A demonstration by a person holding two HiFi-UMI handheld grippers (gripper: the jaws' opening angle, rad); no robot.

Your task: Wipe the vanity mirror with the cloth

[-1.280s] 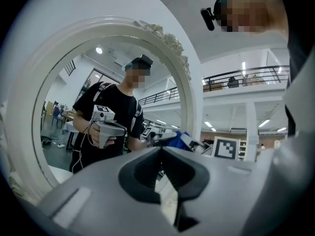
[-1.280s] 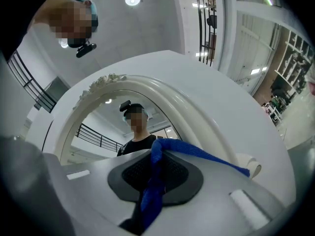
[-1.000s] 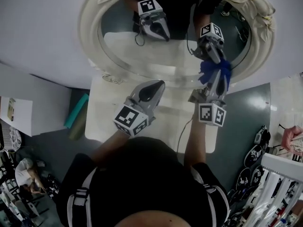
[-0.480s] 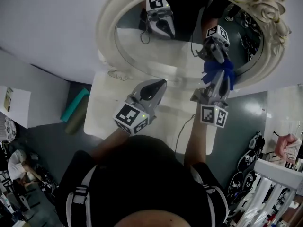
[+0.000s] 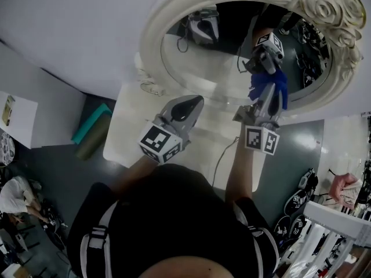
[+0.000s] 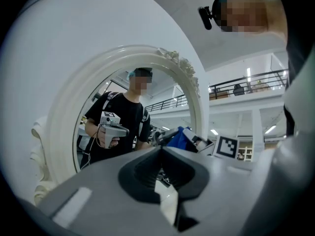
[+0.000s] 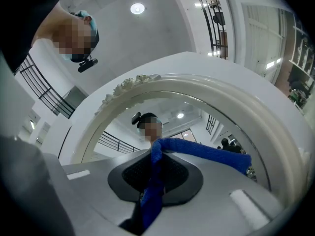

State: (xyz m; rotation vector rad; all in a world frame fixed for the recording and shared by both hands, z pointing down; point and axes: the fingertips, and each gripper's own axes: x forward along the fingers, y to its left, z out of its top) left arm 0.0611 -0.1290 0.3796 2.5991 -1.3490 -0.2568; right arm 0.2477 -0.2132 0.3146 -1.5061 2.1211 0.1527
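An oval vanity mirror in an ornate cream frame [image 5: 155,51] stands at the back of a white vanity top. My right gripper [image 5: 268,95] is shut on a blue cloth [image 5: 270,87], which it presses against the lower right of the glass; the reflection meets it there. In the right gripper view the blue cloth [image 7: 199,149] runs out of the shut right gripper [image 7: 153,154] and drapes to the right before the mirror frame [image 7: 236,102]. My left gripper [image 5: 193,102] is shut on nothing and hovers short of the mirror's lower rim. The left gripper [image 6: 160,150] faces the mirror frame [image 6: 61,117].
The white vanity top [image 5: 124,133] ends at the left above a dark floor with a teal roll [image 5: 87,126]. A white shelf [image 5: 14,120] is at far left. A person sits at lower left [image 5: 11,196]. Dark gear [image 5: 298,204] and a white railing [image 5: 333,225] lie at lower right.
The head view has swung, so the mirror sits further right in the picture. Both grippers keep nearly the same places, and the cloth stays on the lower right of the glass.
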